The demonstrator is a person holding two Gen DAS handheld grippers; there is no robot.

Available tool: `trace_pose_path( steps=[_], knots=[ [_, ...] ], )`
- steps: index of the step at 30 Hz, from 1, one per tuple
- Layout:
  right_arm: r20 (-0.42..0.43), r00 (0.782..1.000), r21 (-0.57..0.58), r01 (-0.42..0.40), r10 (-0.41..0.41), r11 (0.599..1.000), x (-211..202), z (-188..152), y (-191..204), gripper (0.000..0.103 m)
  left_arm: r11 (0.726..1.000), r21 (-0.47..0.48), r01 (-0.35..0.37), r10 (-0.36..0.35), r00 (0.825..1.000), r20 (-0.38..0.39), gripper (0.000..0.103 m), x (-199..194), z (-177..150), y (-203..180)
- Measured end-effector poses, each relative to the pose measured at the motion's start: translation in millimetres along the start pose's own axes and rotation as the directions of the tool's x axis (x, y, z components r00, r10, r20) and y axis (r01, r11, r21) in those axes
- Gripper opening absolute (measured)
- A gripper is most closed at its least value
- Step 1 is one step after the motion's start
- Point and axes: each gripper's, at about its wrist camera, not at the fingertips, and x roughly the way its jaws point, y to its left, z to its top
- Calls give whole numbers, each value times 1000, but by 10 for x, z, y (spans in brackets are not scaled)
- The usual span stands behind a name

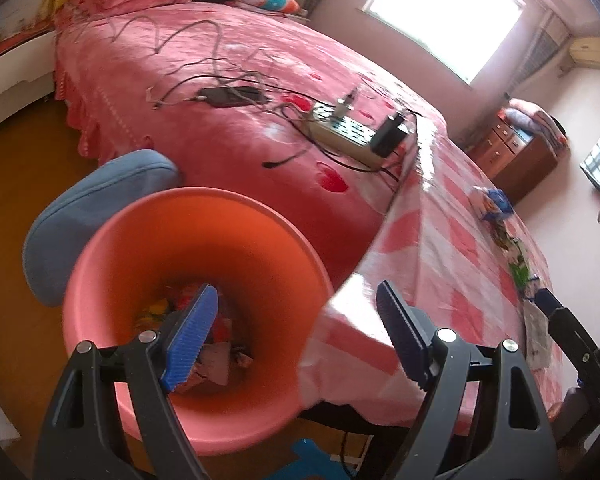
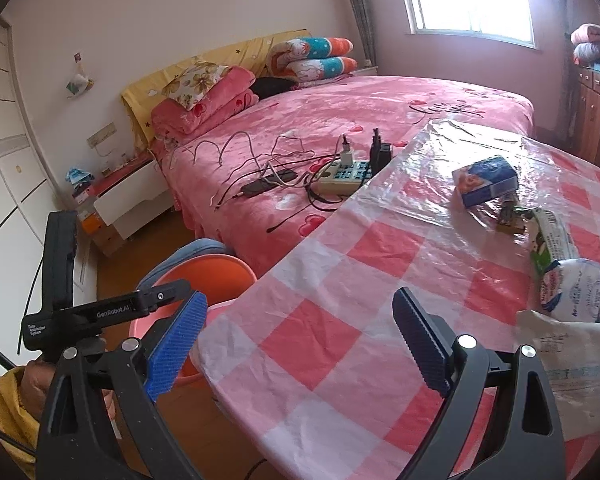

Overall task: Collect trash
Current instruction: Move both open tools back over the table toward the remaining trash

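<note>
- Left gripper (image 1: pixel 296 332) is hovering over the mouth of the pink bin (image 1: pixel 100 248), with its jaws spread wide and nothing between them.
- The bin is standing on the floor just beside the table's (image 2: pixel 312 320) left edge; crumpled wrappers (image 1: pixel 220 356) are lying at its bottom.
- Right gripper (image 2: pixel 300 344) is hanging above the near left corner of the table, fingers wide apart and gripping nothing.
- Blue box (image 2: pixel 486 180) is lying on the clear plastic sheet toward the far right part of the table.
- Green-and-white packet (image 2: pixel 548 240) is sitting near the right edge, just beside a small brown scrap (image 2: pixel 510 220).
- White pouch with blue print (image 2: pixel 576 292) is touching the packet's near end.
- White plastic bag (image 2: pixel 572 368) is lying at the near right edge, close to the right gripper's right finger.
- Power strip (image 2: pixel 346 178) and tangled cables (image 2: pixel 260 160) are lying on the bed (image 2: pixel 380 104), beyond the table's far edge.
- Blue cushion (image 1: pixel 96 204) is sitting behind the bin.
</note>
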Motion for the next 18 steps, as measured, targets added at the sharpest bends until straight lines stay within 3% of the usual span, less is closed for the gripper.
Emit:
trace_pose_path(
  steps=[18],
  knots=[
    [39, 999, 37, 32, -34, 999, -316, -73, -385, 95, 994, 106, 37, -32, 998, -49, 83, 100, -67, -660]
  ],
)
